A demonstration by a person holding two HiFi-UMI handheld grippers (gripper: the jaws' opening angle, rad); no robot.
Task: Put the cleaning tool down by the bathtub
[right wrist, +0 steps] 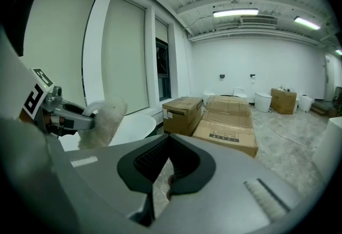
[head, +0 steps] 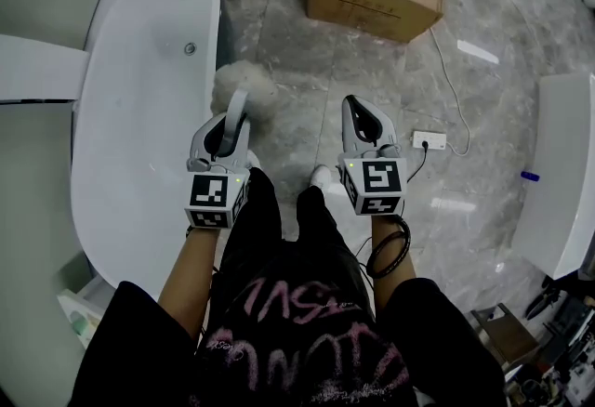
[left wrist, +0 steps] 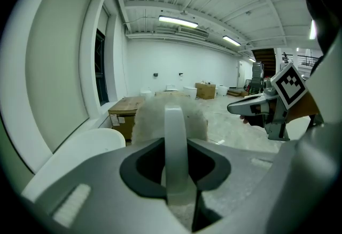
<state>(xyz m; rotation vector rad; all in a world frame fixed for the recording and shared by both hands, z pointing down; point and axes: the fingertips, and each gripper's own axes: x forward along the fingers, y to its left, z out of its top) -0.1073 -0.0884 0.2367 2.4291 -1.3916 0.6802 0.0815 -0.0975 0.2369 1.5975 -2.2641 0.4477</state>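
While left tool (head: 226, 128) clamps the duster (head: 244, 85) beside bathtub rim (head: 210, 24), right tool (head: 359, 113) hangs closed.

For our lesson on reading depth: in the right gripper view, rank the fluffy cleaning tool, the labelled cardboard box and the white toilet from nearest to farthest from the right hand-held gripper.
1. fluffy cleaning tool, close by at the left, above the bathtub rim.
2. labelled cardboard box, on the floor ahead, centre-right.
3. white toilet, against the far wall.

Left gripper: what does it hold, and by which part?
A fluffy white cleaning tool, clamped by its pale grey curved handle.
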